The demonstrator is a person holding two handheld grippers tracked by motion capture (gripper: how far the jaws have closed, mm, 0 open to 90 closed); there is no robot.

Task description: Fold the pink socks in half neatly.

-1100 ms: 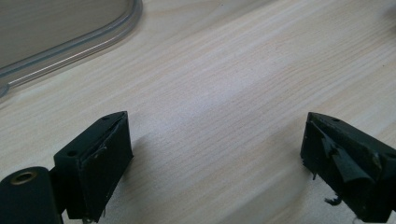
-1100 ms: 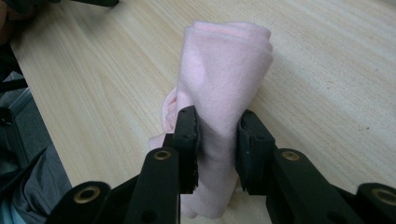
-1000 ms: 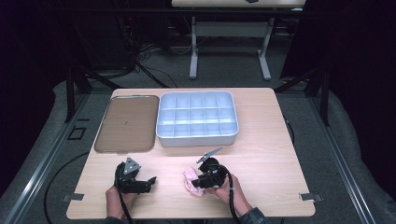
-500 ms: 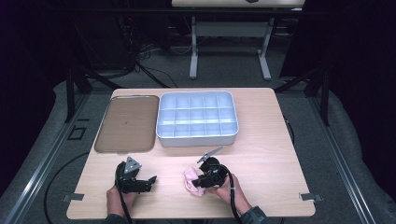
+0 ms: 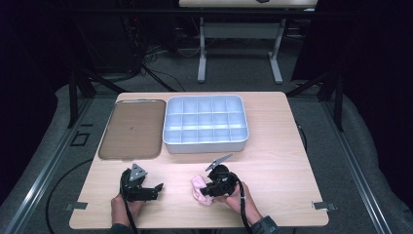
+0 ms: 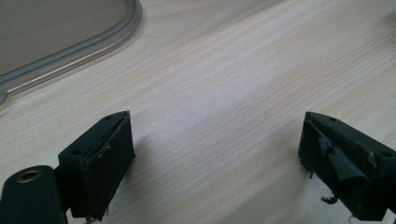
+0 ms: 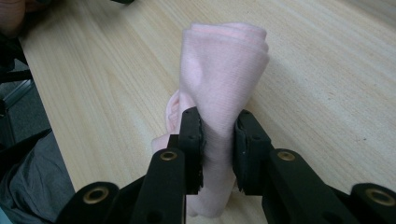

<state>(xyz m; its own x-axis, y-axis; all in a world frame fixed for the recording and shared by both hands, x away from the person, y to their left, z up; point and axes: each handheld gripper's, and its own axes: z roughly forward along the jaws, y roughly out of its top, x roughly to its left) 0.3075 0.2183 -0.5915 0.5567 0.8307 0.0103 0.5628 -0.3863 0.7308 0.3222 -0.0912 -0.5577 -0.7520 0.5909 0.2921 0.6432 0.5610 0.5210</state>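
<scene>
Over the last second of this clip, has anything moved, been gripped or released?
Nothing visibly changed. The right gripper stays shut on the pink cloth near the table's front edge, and the left gripper stays open over bare wood.

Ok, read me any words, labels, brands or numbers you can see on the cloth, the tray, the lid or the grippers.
None can be read: the pink cloth, divided tray, brown lid, left gripper and right gripper show no writing.
</scene>
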